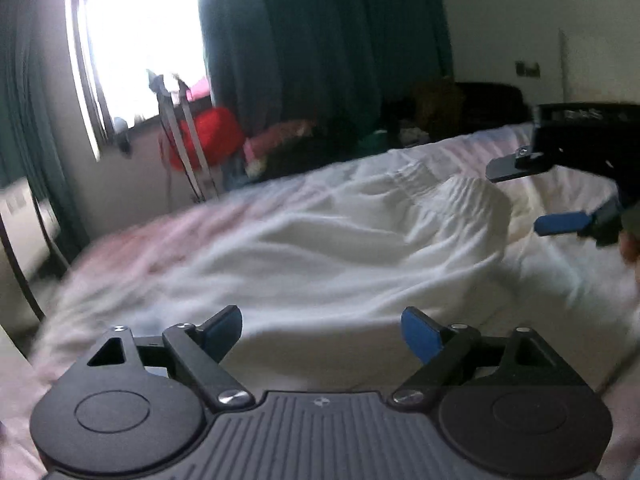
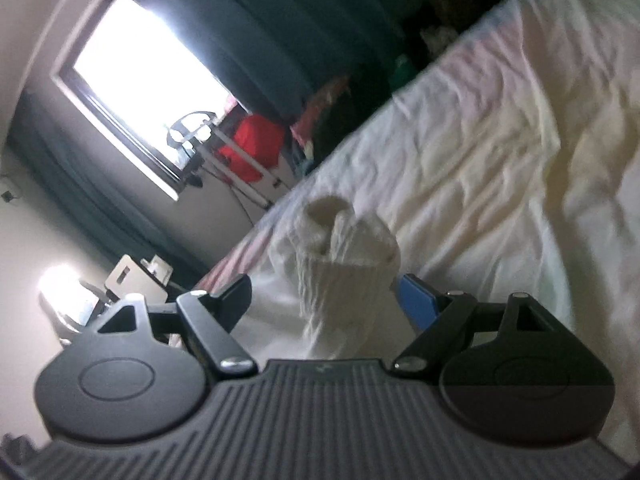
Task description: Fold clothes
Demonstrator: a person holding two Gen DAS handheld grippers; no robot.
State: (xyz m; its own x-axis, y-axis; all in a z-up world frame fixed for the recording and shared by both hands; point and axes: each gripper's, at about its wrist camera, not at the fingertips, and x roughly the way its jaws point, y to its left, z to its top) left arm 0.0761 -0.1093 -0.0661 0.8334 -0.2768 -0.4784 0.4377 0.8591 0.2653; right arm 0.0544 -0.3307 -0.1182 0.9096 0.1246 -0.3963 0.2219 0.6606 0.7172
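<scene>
**Operator:** Report the scene, taking the white garment (image 1: 320,232) as the reference, left to right.

**Technician:** The white garment lies spread and wrinkled on the bed (image 1: 132,236), whose pinkish cover shows to the left of it. Left of and beyond the garment stand the window (image 1: 140,40), a red bag (image 1: 212,136) below the sill, and the dark green curtain (image 1: 320,40). The left hand-held gripper (image 1: 322,334) hovers at the garment's near edge, jaws wide apart, nothing between them. At the garment's right, near its ribbed waistband (image 1: 468,196), the right hand-held gripper (image 1: 528,196) hangs above the cloth.

**Operator:** State of the right unit?

**Technician:** Released. In its own view the right hand-held gripper (image 2: 324,300) has both pads clear; a bunched ribbed portion of cloth (image 2: 340,240) rises ahead of the gap, but neither pad presses on it.

**Operator:** Step in hand?

**Technician:** Judged as the interval between folds: both units empty, the garment laid down but not flat or compact. The left view is blurred, so fine edges are unreadable.

**Operator:** Next move?

**Technician:** Probably each unit must select a fresh edge or corner, close on a single layer, then lift and carry together so the fold lands square. Thin cloth risks catching the bed cover beneath.
</scene>
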